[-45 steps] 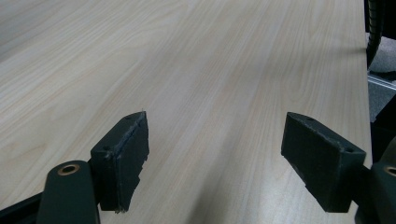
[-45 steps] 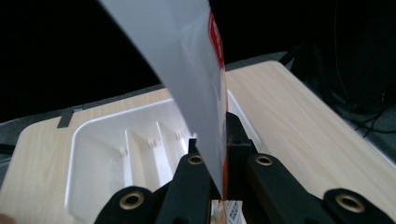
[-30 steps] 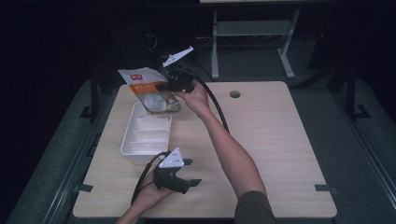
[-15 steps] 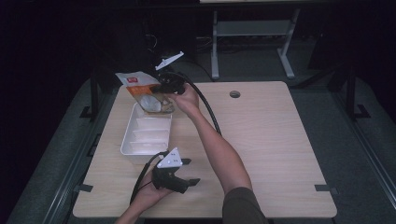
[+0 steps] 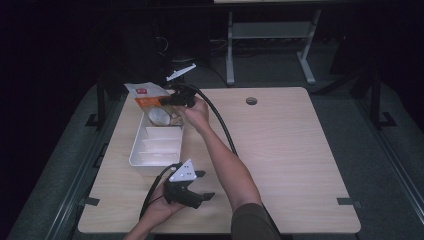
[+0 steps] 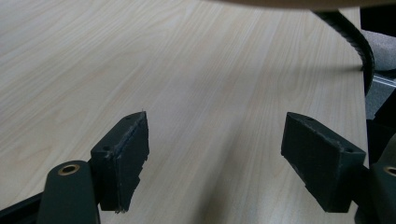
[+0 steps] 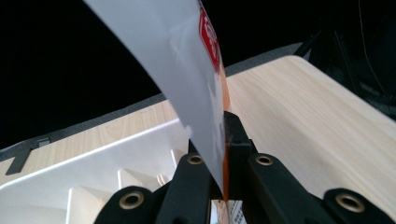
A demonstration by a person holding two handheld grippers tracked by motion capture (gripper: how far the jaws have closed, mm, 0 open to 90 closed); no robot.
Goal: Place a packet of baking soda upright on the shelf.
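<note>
- A dark room is seen around a pale wood-grain bench (image 5: pixel 280 150), in which one round hole (image 5: pixel 251 101) is cut near the far edge.
- One white tray (image 5: pixel 156 145), divided into compartments, is placed on the bench's left half; it is taken as the landmark for what follows.
- The right hand-held gripper (image 7: pixel 223 140) is held over the far end of the tray, and its jaws are clamped fully together on one packet (image 7: pixel 187 70).
- The packet, white with a red mark and an orange band, is pinched by its edge between the jaws; in the high view it (image 5: pixel 150 97) is seen hanging at the tray's far end, partly above the last compartment.
- Whether the packet touches the tray floor cannot be told.
- The left hand-held gripper (image 6: pixel 215 158) is held at the near side of the tray, close to the bench's near edge; its jaws are spread wide apart and nothing is held between them, only bare bench being seen there.
- In the high view the left hand-held gripper (image 5: pixel 192 192) is seen just past the tray's near end, with a grey three-cornered plate on top.
- Two hand-held grippers, one tray and one packet are counted.
</note>
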